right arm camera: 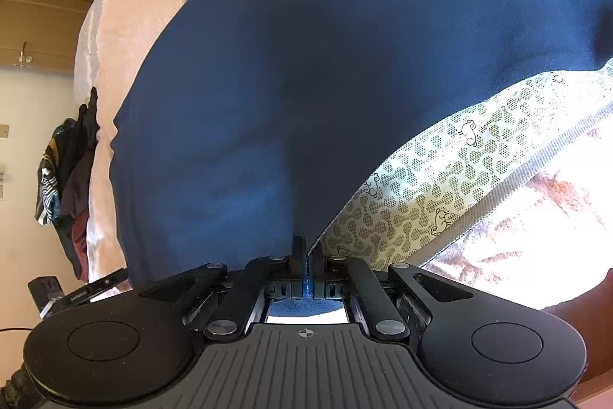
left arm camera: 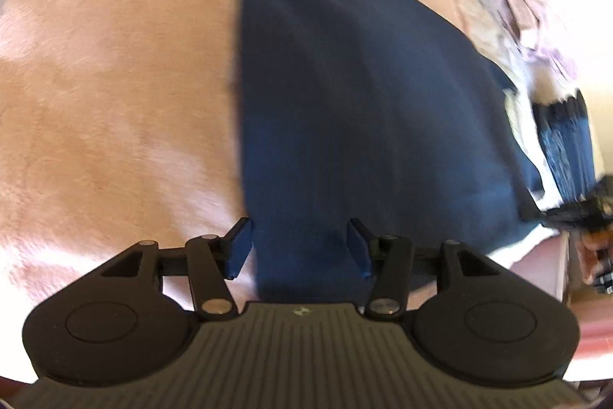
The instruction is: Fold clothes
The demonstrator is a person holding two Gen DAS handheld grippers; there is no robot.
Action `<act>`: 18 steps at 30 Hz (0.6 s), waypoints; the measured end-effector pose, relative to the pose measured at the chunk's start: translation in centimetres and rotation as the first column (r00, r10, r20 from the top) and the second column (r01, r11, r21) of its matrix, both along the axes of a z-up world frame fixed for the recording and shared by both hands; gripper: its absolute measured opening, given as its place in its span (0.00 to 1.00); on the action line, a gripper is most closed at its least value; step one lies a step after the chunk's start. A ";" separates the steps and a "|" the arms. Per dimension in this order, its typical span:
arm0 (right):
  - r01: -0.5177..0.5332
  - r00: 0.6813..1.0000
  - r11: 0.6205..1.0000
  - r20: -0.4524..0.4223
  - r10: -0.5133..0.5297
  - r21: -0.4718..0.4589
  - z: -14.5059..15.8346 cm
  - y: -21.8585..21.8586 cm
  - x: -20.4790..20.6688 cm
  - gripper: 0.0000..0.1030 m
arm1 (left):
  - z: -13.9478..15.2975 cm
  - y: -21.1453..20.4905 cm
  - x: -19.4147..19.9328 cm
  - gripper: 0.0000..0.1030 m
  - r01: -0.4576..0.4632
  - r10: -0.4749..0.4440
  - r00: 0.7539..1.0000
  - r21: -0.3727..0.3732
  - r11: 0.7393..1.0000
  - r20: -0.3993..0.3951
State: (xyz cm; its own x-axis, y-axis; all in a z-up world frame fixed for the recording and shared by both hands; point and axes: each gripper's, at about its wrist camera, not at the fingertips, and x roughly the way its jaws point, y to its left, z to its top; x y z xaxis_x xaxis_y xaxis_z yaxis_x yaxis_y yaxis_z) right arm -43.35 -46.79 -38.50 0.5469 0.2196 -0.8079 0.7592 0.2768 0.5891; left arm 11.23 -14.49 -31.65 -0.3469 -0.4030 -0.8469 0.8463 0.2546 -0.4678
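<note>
Garment [left arm camera: 364, 102] on blanket [left arm camera: 115, 102] (rightward)

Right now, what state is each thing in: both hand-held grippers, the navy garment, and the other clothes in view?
Left hand-held gripper: open, jaws apart over the garment's near edge, gripping nothing.
Right hand-held gripper: shut on the navy garment, pinching a fold that rises in a ridge.
Navy garment: spread on the pink blanket, lying mostly flat.
Patterned cloth: partly under the garment.
Dark clothes pile: heaped, unfolded, at the blanket's edge.
</note>
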 end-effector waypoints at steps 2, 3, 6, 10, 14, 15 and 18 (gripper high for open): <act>0.003 1.000 1.000 -0.004 -0.003 -0.001 0.1 0.0 0.1 0.00 | 0.9 0.2 -0.7 0.47 0.012 -0.011 1.000 -0.014 1.000 0.022; 0.003 1.000 1.000 -0.007 -0.003 -0.001 0.1 0.0 0.2 0.00 | 1.4 0.3 -1.0 0.47 0.017 -0.017 0.999 -0.022 1.000 0.034; 0.002 1.000 1.000 -0.012 -0.002 -0.002 0.2 0.0 0.4 0.00 | 1.3 -0.2 -1.6 0.47 0.036 -0.034 0.999 -0.034 0.999 0.039; -0.003 1.000 1.000 -0.017 0.003 0.004 0.0 0.1 0.9 0.00 | 1.1 -0.8 -2.3 0.47 0.060 -0.058 0.997 -0.051 0.997 0.046; -0.007 1.000 1.000 -0.024 0.007 0.008 -0.2 0.0 1.1 0.00 | 0.4 -2.3 -3.8 0.47 0.097 -0.093 0.992 -0.053 0.994 0.087; -0.009 1.000 1.000 -0.026 0.009 0.008 -0.2 0.0 1.1 0.00 | 0.3 -2.5 -3.9 0.48 0.104 -0.098 0.990 -0.055 0.993 0.103; -0.013 0.999 1.000 -0.031 0.013 0.009 -0.2 -0.1 1.1 0.00 | 0.3 -1.7 -3.1 0.48 0.076 -0.070 0.990 -0.043 0.996 0.122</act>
State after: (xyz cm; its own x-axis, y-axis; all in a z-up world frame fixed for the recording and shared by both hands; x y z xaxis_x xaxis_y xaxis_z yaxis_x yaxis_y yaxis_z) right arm -42.29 -46.91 -38.72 0.5190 0.2333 -0.8223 0.7733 0.2818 0.5680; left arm 8.08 -16.23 -31.35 -0.2737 -0.4209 -0.8648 0.9127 0.1699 -0.3716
